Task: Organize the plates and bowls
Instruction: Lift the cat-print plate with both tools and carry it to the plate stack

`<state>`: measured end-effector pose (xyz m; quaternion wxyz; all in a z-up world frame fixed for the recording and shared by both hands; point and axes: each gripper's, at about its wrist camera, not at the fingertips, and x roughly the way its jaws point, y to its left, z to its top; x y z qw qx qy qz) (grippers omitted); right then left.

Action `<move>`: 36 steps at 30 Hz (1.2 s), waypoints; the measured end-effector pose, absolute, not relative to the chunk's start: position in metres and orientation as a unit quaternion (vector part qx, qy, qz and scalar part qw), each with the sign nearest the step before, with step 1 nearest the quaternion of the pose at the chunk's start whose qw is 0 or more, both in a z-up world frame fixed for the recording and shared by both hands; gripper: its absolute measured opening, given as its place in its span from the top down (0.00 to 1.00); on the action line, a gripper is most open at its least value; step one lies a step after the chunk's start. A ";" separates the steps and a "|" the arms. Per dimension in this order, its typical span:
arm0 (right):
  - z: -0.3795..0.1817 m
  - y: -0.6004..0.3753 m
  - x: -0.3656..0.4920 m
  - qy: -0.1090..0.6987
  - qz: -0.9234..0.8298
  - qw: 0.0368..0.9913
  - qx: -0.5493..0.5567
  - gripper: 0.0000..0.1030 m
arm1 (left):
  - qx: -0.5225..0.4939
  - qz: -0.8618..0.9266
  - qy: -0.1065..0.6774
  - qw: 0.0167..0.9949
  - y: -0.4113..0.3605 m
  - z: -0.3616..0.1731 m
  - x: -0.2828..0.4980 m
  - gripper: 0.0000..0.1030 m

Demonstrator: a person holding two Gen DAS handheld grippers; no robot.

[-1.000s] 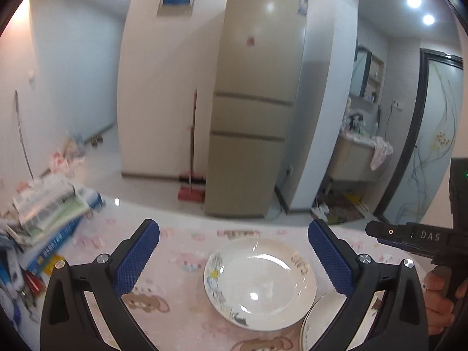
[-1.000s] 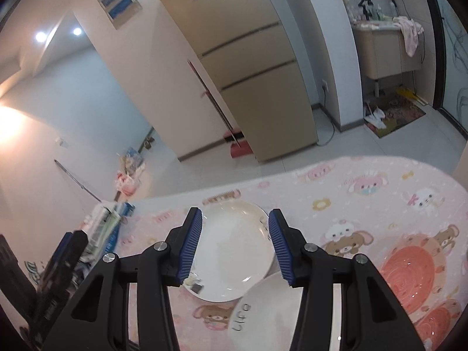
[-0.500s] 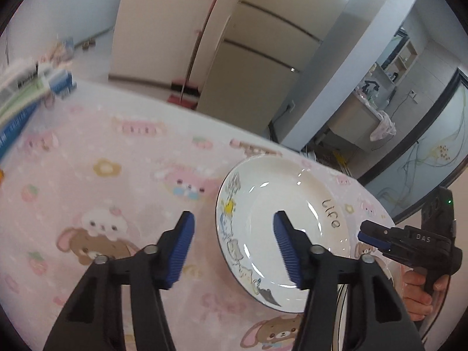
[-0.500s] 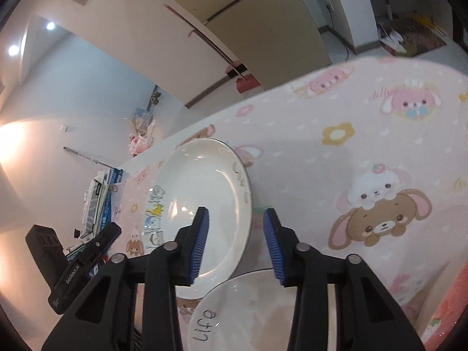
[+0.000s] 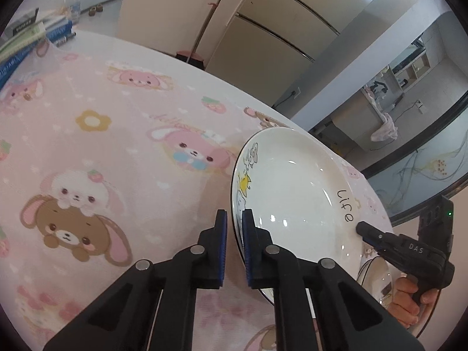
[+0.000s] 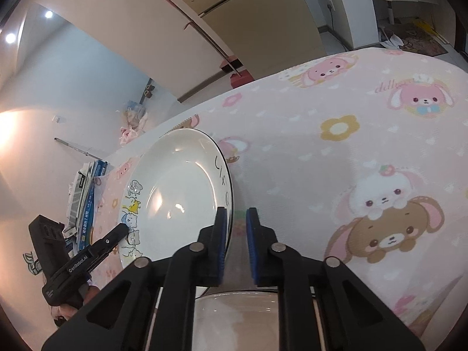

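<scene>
A white deep plate (image 5: 292,193) with cartoon animals and the word "Life" on its rim lies on the pink cartoon tablecloth (image 5: 117,146). My left gripper (image 5: 234,215) is closing its blue pads on the plate's left rim, which sits between them. My right gripper (image 6: 235,213) is closing on the opposite rim of the same plate (image 6: 175,181), by the lettering. Each gripper shows in the other's view, at the plate's far edge. A second white plate (image 6: 248,316) lies just nearer, partly under the first and partly hidden by the right gripper.
Stacked books and papers (image 5: 26,38) lie at the table's far left end. A beige fridge (image 5: 263,29) and a red broom stand on the floor beyond the table. A hand (image 5: 406,298) holds the right gripper's handle. Bare cloth spreads left and right of the plates.
Both grippers came down from above the table to the plate and tilted downward. Their jaws narrowed from wide apart to pinching opposite rims of the plate.
</scene>
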<state>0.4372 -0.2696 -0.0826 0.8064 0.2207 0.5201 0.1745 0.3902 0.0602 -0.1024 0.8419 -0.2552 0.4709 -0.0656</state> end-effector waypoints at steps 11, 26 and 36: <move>-0.091 -0.252 0.444 0.529 0.182 0.805 0.197 0.93 | -0.311 -0.089 0.484 0.813 0.061 -0.115 0.394 0.89; -0.078 -0.259 0.436 0.500 0.198 0.810 0.234 0.94 | -0.267 -0.093 0.421 0.862 0.052 -0.080 0.379 0.89; -0.036 -0.259 0.419 0.462 0.215 0.824 0.246 0.93 | -0.265 -0.102 0.362 0.888 0.053 -0.024 0.354 0.89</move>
